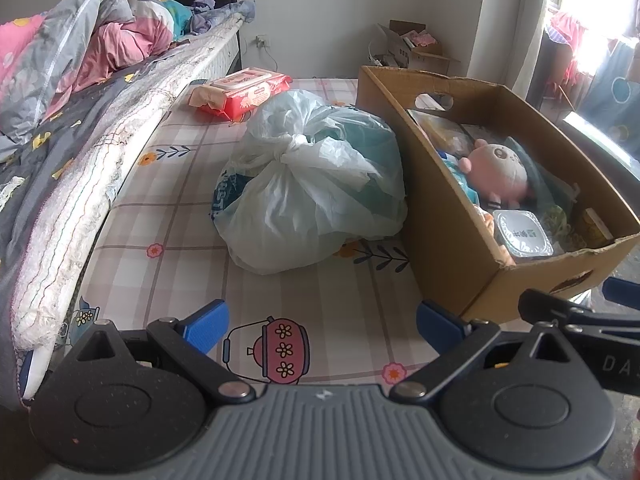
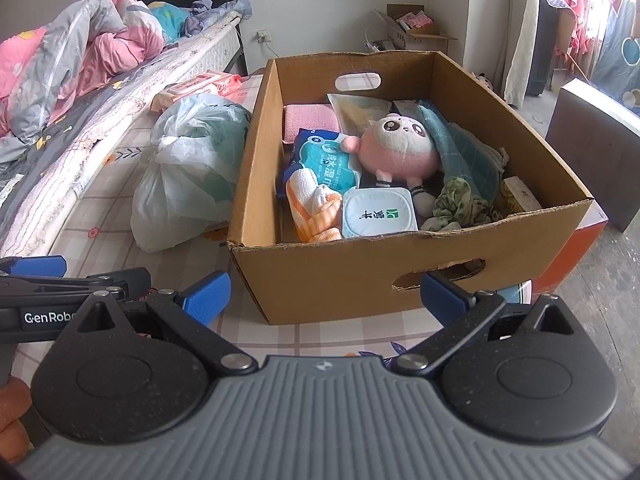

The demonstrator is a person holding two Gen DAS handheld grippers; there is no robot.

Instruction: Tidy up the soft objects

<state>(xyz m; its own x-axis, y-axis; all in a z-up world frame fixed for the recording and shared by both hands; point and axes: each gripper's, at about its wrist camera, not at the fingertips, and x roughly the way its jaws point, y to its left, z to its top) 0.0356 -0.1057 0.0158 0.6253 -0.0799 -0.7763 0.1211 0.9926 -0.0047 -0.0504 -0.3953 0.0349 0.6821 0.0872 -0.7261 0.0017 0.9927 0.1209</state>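
Both grippers, the left gripper (image 1: 322,326) and the right gripper (image 2: 324,294), hover low with blue pads spread wide, holding nothing. Just beyond them sits the open brown cardboard box (image 2: 360,268), the likely collecting place. Inside it lie the round pink-and-cream plush toy (image 2: 396,148), an orange-and-white folded cloth (image 2: 316,208), a teal checked towel (image 2: 452,140), a crumpled green fabric piece (image 2: 460,200), a blue wet-wipes pack (image 2: 320,160) and a white sealed tub (image 2: 378,212). Touching the box's left wall slumps a knotted translucent plastic bag (image 1: 312,184); beyond it, a red wipes packet (image 1: 244,94). Left of the box, rumpled pink-and-grey bedding (image 1: 80,44) covers the bed. Whether sorting is starting or ending cannot be judged.
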